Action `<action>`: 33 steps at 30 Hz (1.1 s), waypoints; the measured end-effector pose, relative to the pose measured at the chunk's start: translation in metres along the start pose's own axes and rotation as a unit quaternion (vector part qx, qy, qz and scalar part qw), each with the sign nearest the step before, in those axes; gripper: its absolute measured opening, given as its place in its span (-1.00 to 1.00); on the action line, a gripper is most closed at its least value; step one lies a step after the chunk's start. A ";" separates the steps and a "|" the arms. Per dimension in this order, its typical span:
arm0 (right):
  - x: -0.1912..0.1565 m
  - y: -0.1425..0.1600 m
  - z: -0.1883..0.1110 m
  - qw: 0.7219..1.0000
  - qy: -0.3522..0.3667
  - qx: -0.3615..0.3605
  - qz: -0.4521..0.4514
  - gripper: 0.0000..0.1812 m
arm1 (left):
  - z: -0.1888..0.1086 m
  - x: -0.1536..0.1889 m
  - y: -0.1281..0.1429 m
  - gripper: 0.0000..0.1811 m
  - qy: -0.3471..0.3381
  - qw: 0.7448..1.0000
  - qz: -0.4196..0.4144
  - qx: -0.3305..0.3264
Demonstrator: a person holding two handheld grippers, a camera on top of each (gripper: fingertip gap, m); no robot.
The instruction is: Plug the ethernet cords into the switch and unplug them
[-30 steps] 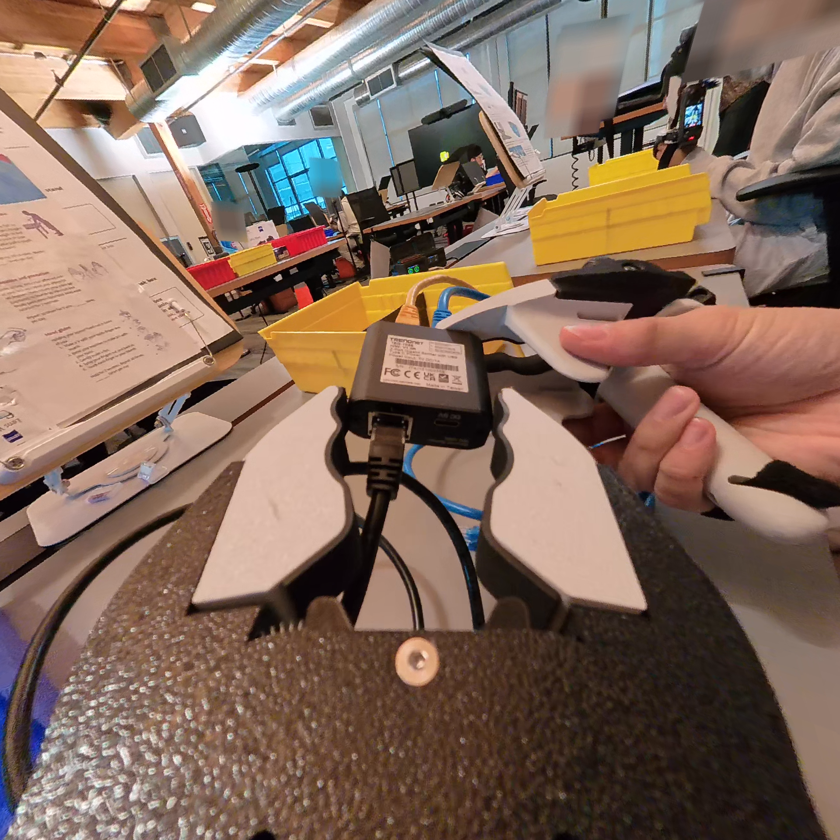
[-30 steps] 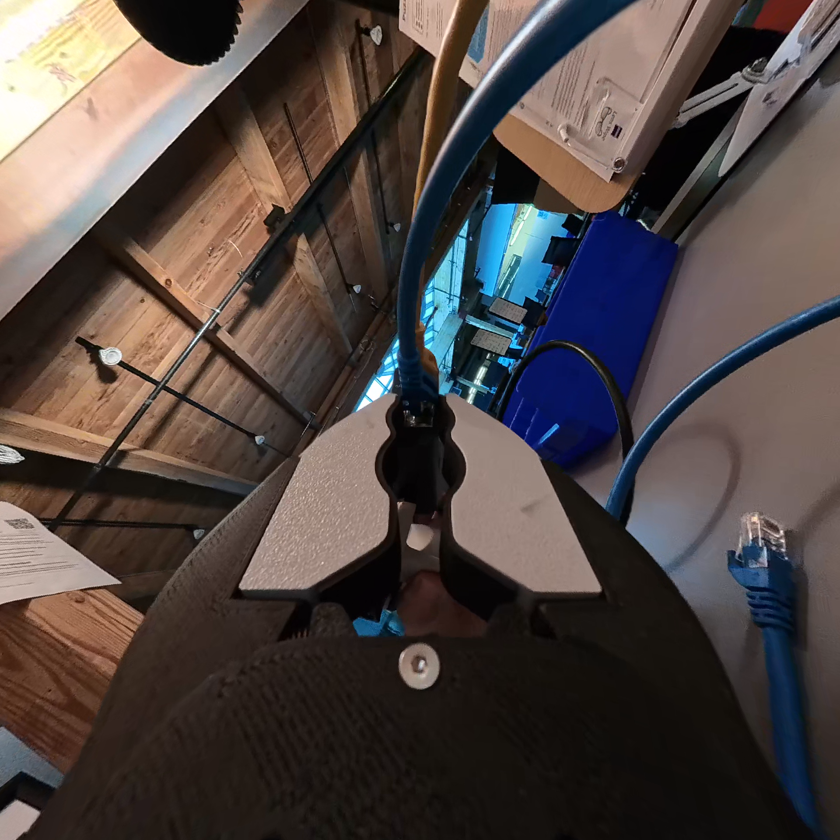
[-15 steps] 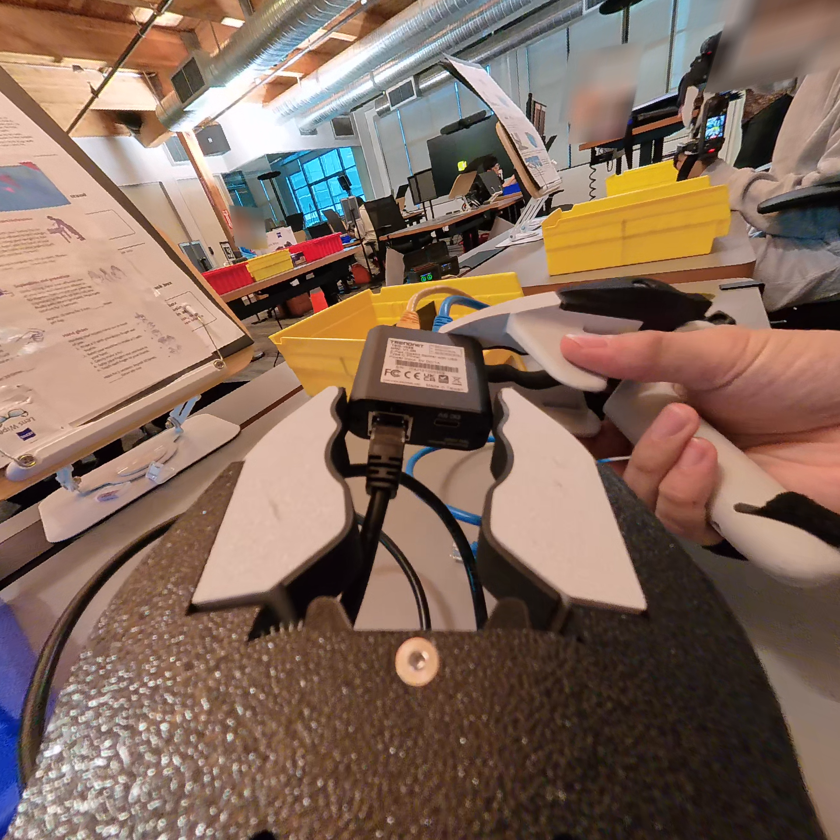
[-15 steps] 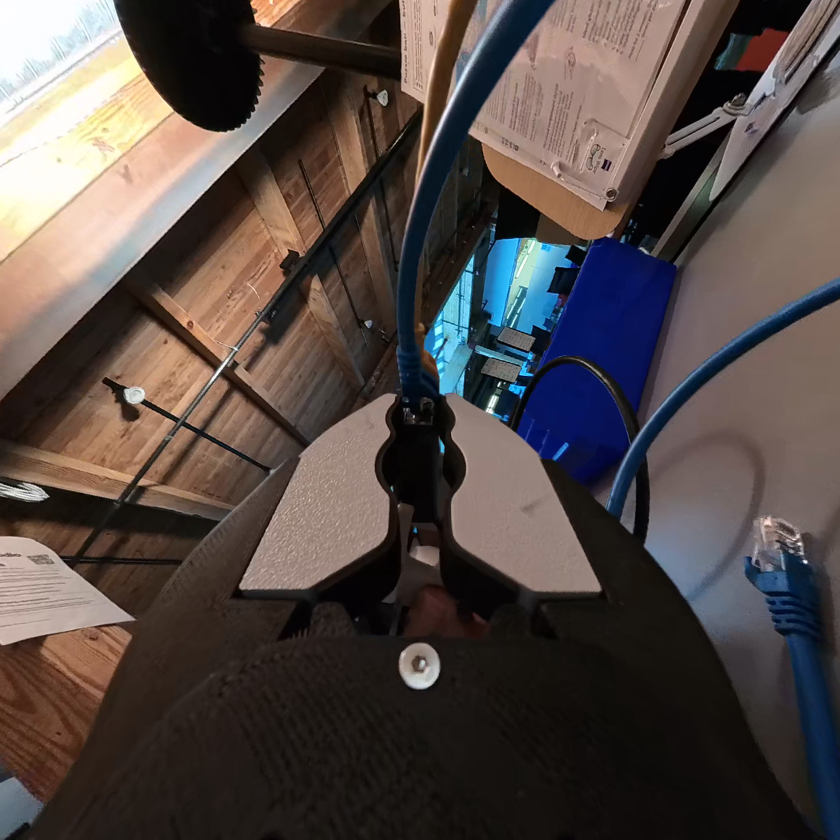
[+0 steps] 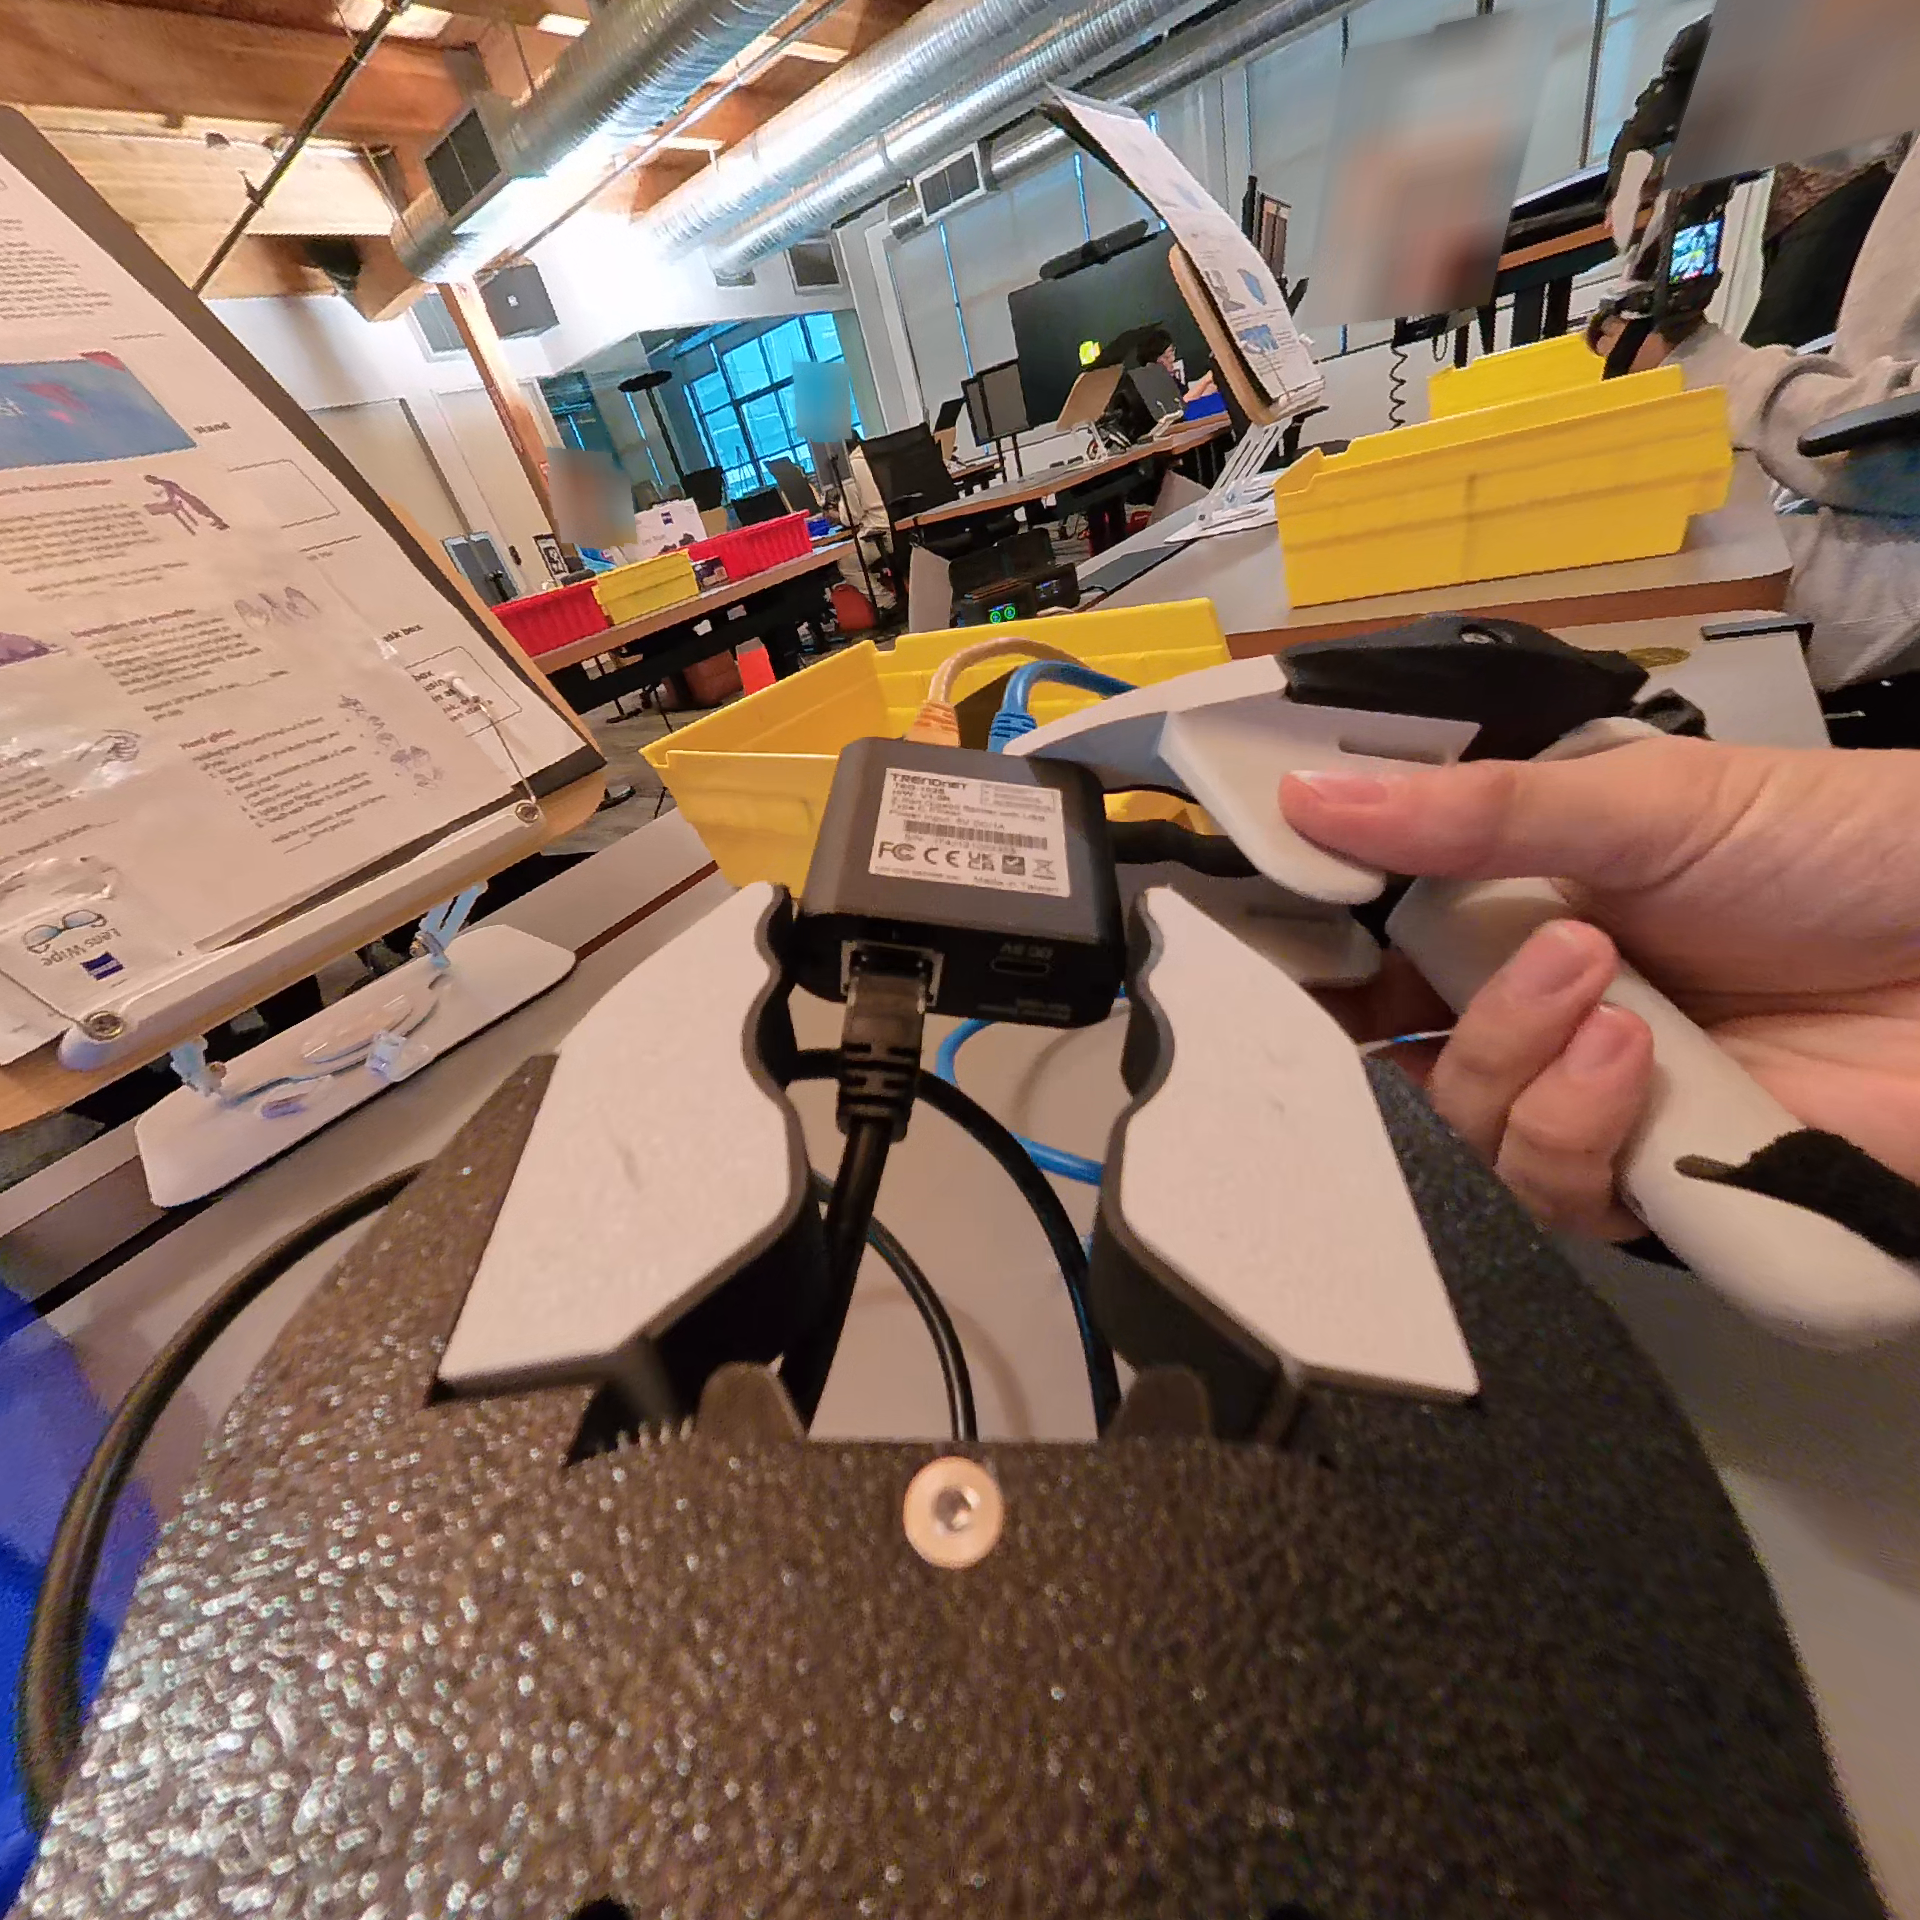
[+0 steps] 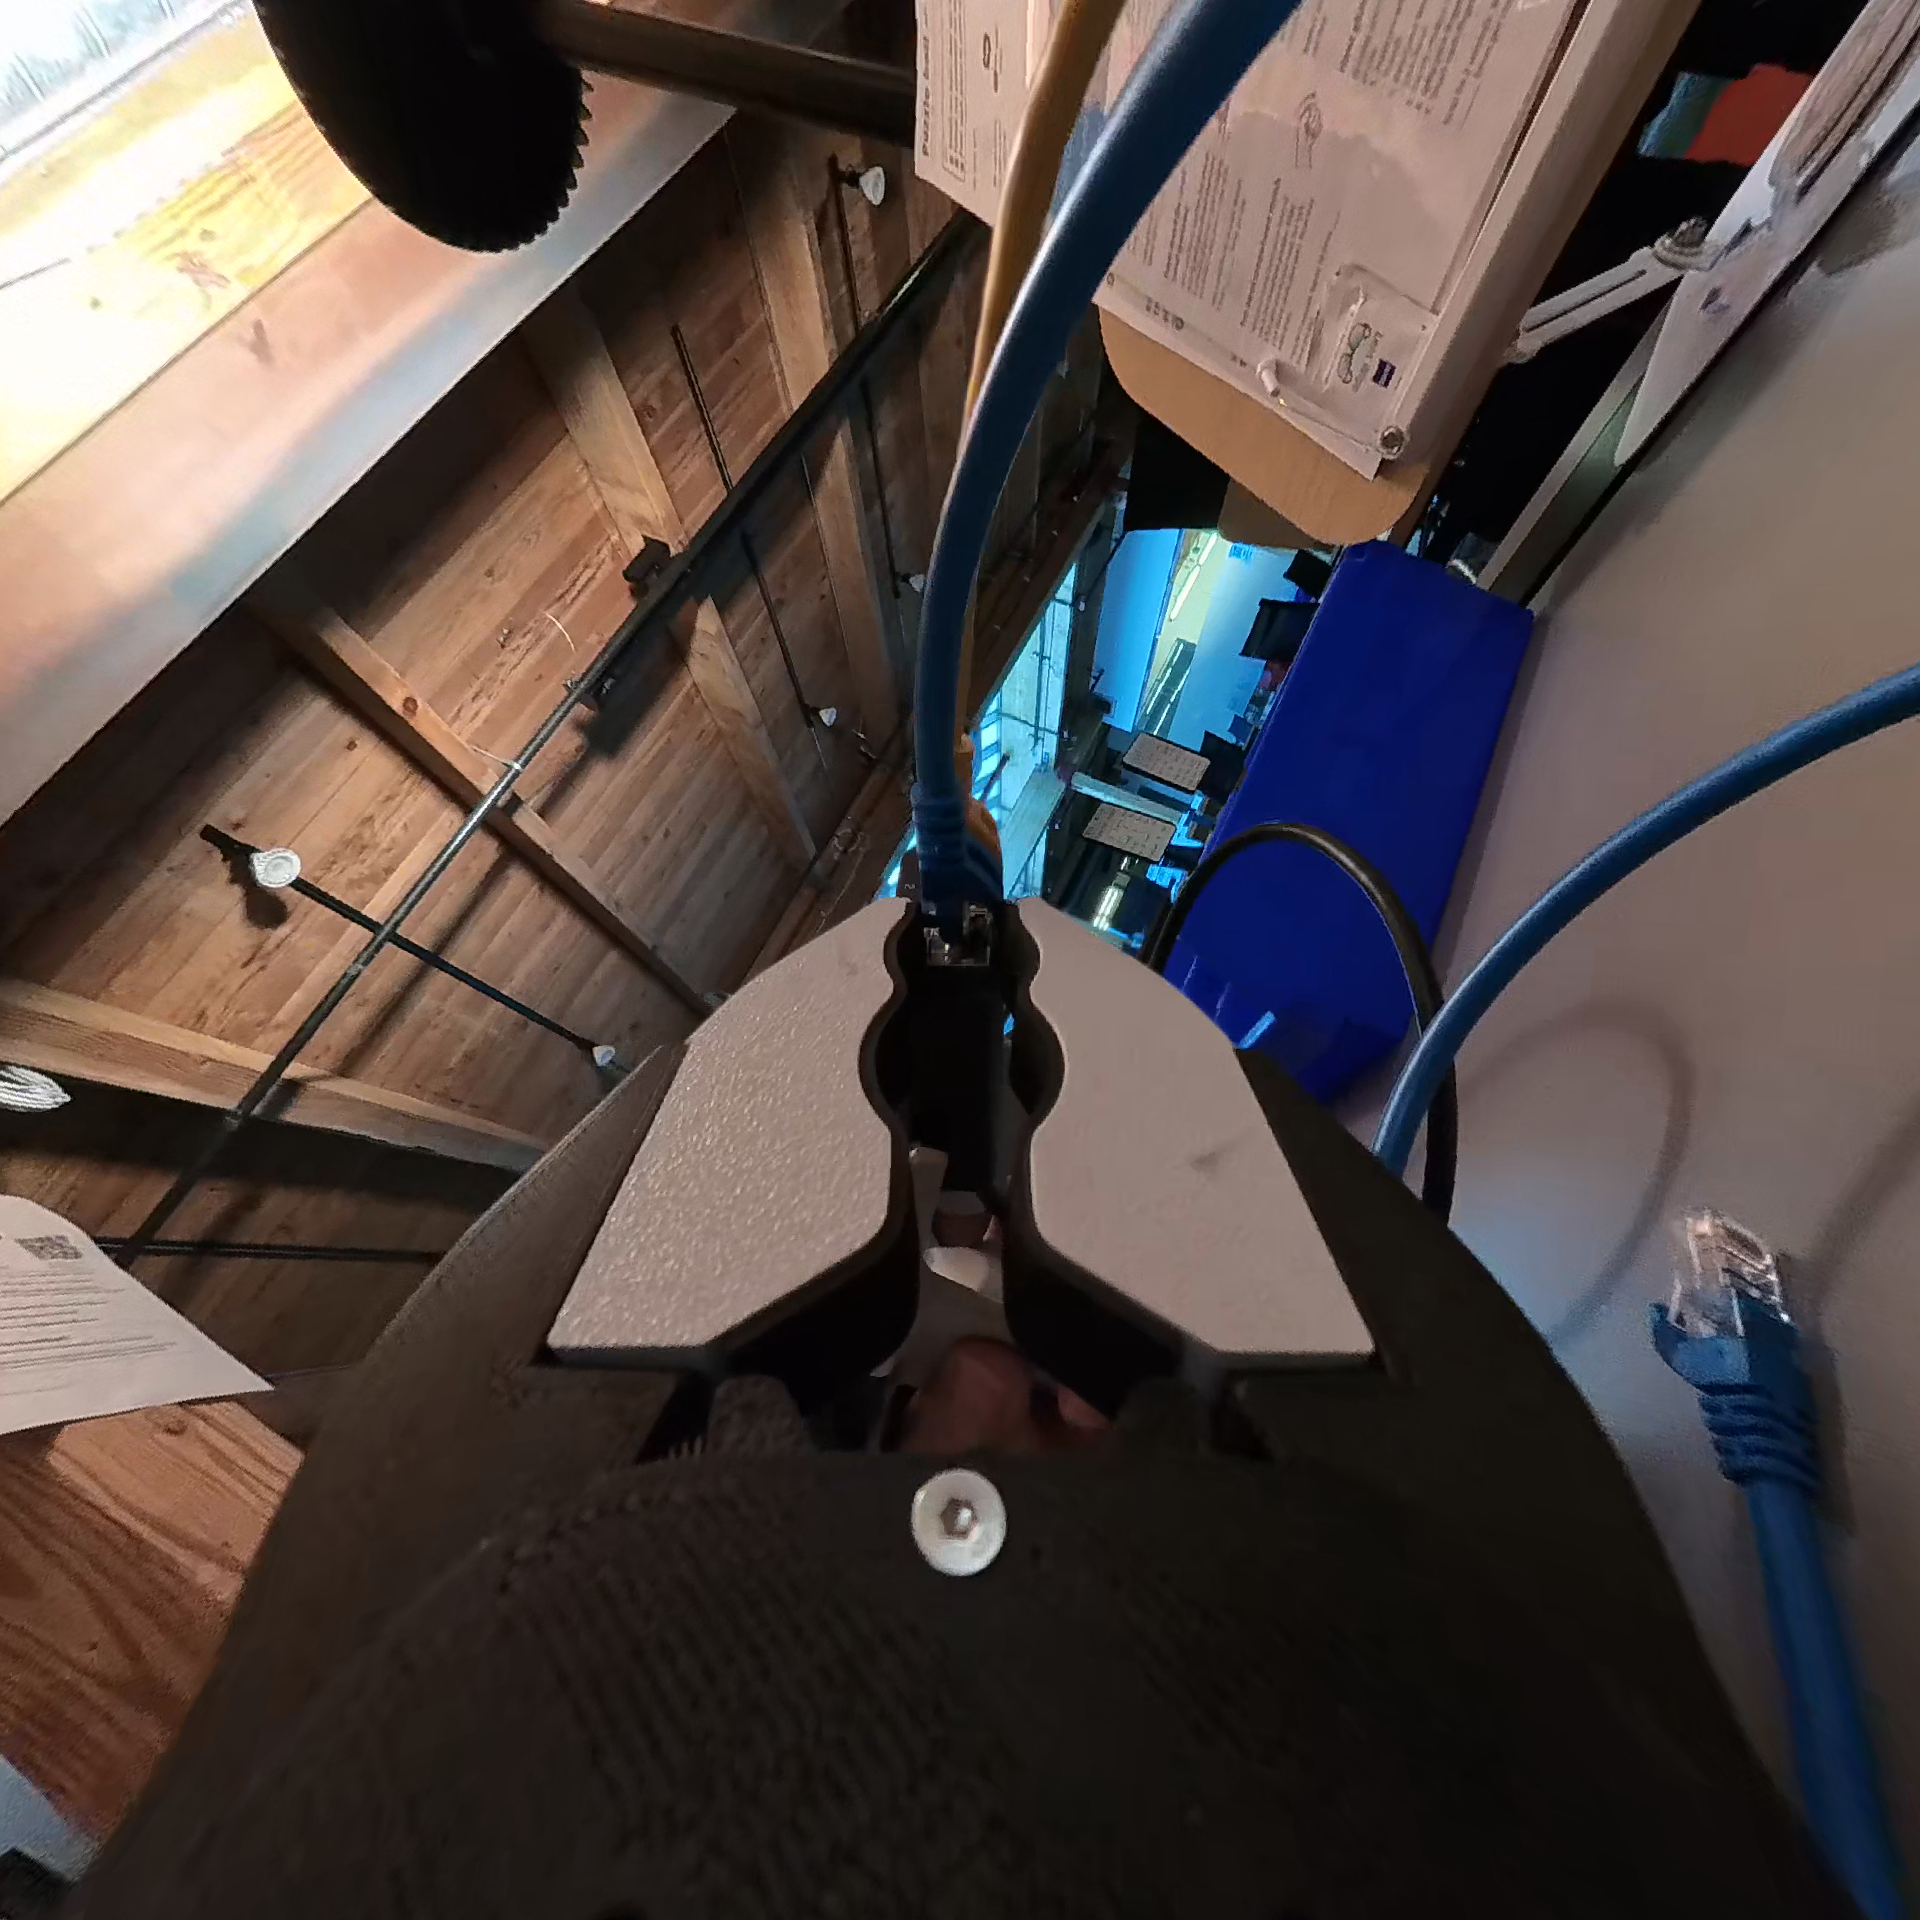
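Observation:
My left gripper [image 5: 956, 914] is shut on the black switch [image 5: 966, 831], one finger on each side, and holds it above the table. A black cord [image 5: 878, 1039] is plugged into the switch's near face. An orange cord [image 5: 948, 707] and a blue cord [image 5: 1013, 717] are plugged into its far face. My right gripper [image 6: 961, 920], held by a hand [image 5: 1662, 935], comes in from the right and is shut across the far end of the switch [image 6: 956, 1039], right beside the blue plug [image 6: 940, 842]. A loose blue cord with a clear plug [image 6: 1725, 1309] lies on the table.
A document stand [image 5: 208, 623] stands at the left. A yellow bin [image 5: 769, 769] sits behind the switch. A blue bin [image 6: 1371, 810] is at the table's edge. A loop of blue cord [image 6: 1558, 914] and a black cable [image 6: 1351, 862] lie on the grey table [image 6: 1766, 623]. My left and right fingertips are right by each other.
Both grippers keep their hold on the switch. The two grippers and the switch have shifted slightly together. No cord has gone in or come out.

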State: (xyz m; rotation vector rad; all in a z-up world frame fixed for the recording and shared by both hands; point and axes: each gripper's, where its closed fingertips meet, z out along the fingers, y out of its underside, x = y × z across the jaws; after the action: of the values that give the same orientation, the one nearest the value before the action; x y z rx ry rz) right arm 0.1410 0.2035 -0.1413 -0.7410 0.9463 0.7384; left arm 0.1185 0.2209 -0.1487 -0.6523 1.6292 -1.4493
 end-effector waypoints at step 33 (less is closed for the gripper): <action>-0.008 -0.040 0.007 0.984 0.008 -0.017 -0.178 -0.88 | -0.010 -0.036 0.011 -0.34 -0.105 0.993 -0.053 0.009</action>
State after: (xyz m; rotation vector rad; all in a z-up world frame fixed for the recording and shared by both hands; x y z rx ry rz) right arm 0.1735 0.1857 -0.1224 -0.9188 0.7886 0.4357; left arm 0.1302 0.2578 -0.1513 -0.8614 1.4349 -1.4173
